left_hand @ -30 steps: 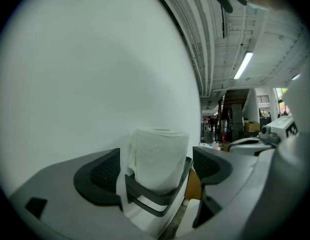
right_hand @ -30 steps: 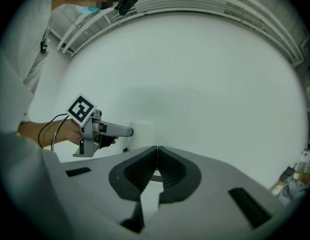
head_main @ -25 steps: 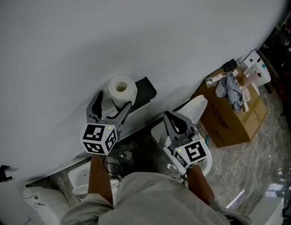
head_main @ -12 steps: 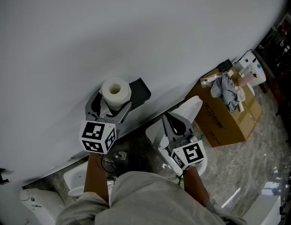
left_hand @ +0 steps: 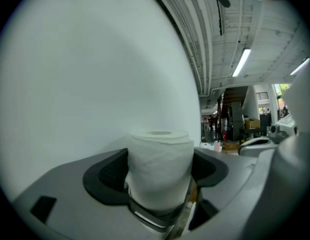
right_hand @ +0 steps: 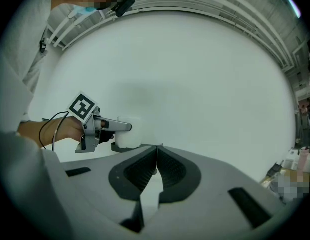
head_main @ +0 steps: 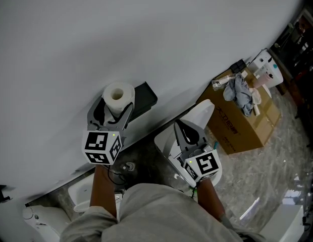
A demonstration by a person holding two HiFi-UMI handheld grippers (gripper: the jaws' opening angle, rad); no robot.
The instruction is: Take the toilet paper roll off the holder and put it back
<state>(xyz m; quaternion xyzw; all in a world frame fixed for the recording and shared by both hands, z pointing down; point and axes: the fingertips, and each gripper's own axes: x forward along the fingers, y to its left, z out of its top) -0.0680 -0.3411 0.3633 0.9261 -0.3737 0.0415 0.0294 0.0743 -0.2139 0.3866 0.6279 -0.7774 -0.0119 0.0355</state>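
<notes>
A white toilet paper roll [head_main: 118, 96] stands upright on a black holder [head_main: 143, 98] fixed to the white wall. My left gripper [head_main: 115, 106] reaches level toward the wall, one jaw on each side of the roll. In the left gripper view the roll [left_hand: 160, 169] fills the gap and both pads [left_hand: 111, 176] touch its sides; these jaws have just been closing on it. My right gripper [head_main: 186, 131] hangs lower and to the right, shut with nothing in it; its pads meet in the right gripper view [right_hand: 157, 159], which also shows the roll [right_hand: 126, 135] off to the left.
A white toilet [head_main: 199, 116] sits under my right gripper. A cardboard box [head_main: 242, 127] with a grey cloth and bottles on top stands at the right on the marbled floor. A white appliance [head_main: 40, 220] is at the lower left. The wall fills the top.
The left jaws have narrowed from standing wide beside the roll to touching its sides. The right gripper has stayed shut in about the same place.
</notes>
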